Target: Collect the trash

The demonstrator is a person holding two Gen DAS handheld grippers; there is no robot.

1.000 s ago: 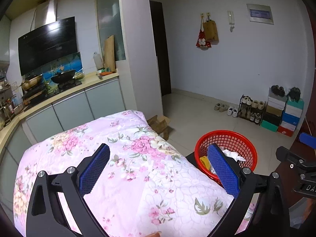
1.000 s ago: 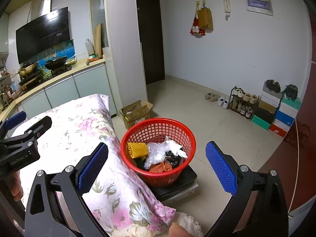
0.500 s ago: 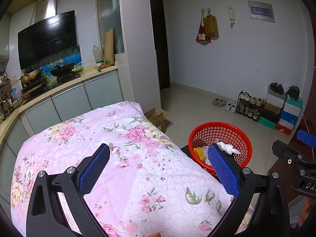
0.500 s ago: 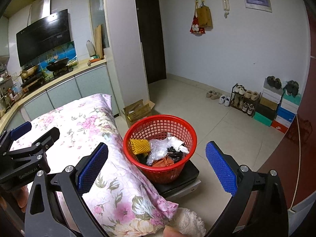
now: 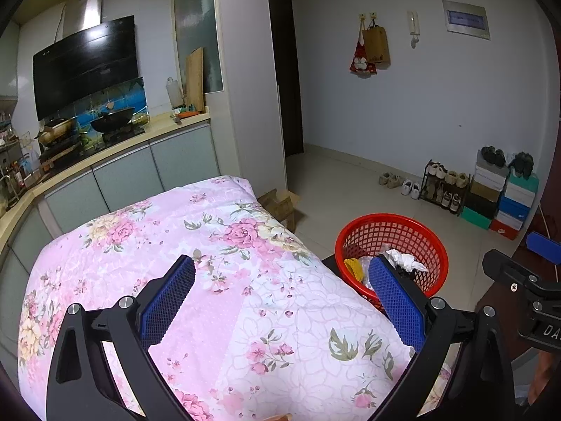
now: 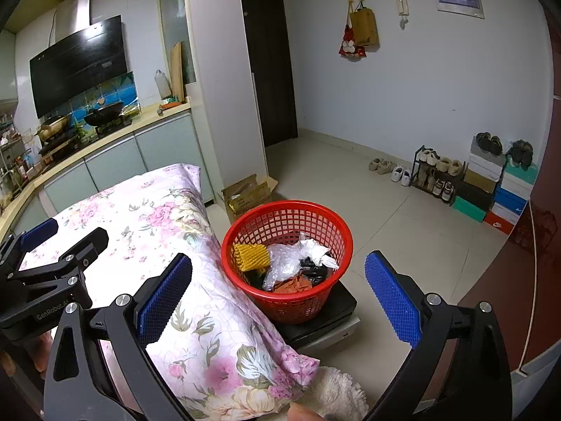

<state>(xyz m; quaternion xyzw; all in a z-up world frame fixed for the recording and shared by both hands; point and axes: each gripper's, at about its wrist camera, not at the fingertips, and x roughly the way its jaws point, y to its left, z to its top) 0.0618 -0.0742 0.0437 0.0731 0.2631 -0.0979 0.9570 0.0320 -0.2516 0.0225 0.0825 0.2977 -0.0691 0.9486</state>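
Note:
A red mesh basket (image 6: pixel 317 219) stands on a dark flat box on the floor, beside the flowered pink quilt (image 6: pixel 164 224). Inside lie a yellow ribbed piece (image 6: pixel 250 256), clear crumpled plastic (image 6: pixel 280 265), white, black and orange scraps. My right gripper (image 6: pixel 278 293) hangs open above and just short of the basket, nothing between its blue pads. My left gripper (image 5: pixel 280 300) is open over the quilt (image 5: pixel 182 245); the basket (image 5: pixel 413 231) shows partly behind its right finger. Each gripper appears at the edge of the other's view.
A cardboard box (image 6: pixel 247 193) sits on the floor by the white pillar. A shoe rack (image 6: pixel 434 172) and stacked shoe boxes (image 6: pixel 505 189) line the far wall. Kitchen counter with stove (image 5: pixel 105 133) runs behind the quilt. A fluffy white cloth (image 6: pixel 333 393) lies below.
Both views have pulled back and risen a little, so the basket and quilt sit lower and smaller. Both grippers stay open and nothing was picked up.

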